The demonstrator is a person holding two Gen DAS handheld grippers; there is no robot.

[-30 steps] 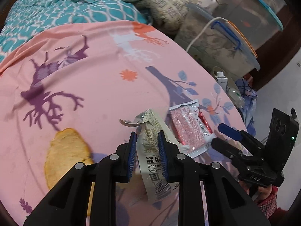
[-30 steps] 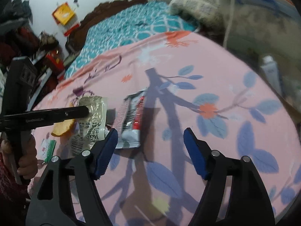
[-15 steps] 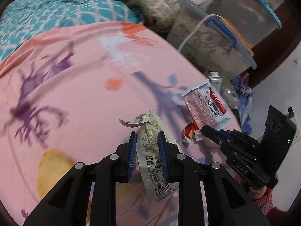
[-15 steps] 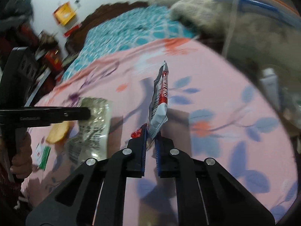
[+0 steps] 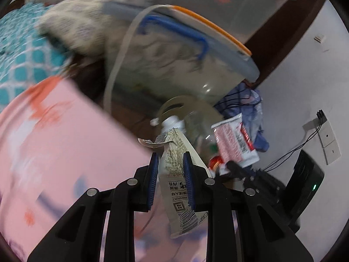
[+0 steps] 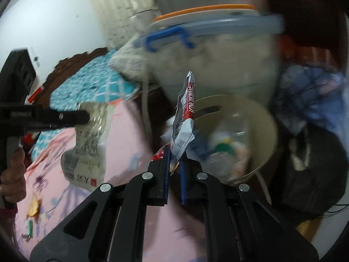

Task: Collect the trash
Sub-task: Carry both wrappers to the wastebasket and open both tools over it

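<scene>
Left wrist view: we see the left gripper (image 5: 170, 163) clenched on a pale wrapper (image 5: 177, 174), its blue pads pressing both faces at mid-length. The wrapper's long axis runs along the fingers, torn end forward, barcode end hanging back toward us. Beyond the pink bed's (image 5: 65, 144) edge, ahead and slightly right, stands the bin (image 5: 185, 104), so we judge the left gripper must travel forward over that edge before letting go. To the right, the right gripper (image 5: 229, 167) carries a red-and-white wrapper (image 5: 233, 144).

Right wrist view: at far left the left gripper (image 6: 84, 118) holds the pale wrapper (image 6: 87, 144) above the bed (image 6: 122, 161), well short of the bin. At centre the right gripper (image 6: 174, 155) is closed tight on the red-and-white wrapper (image 6: 185, 113), pinching its lower end so that it stands nearly upright, long axis pointing up and away. The bin (image 6: 261, 120), already holding litter, lies directly ahead and just right of these fingertips. We judge the right gripper the nearer one: a short forward reach, then opening, should drop its wrapper inside. Motion blur hides finer detail.
</scene>
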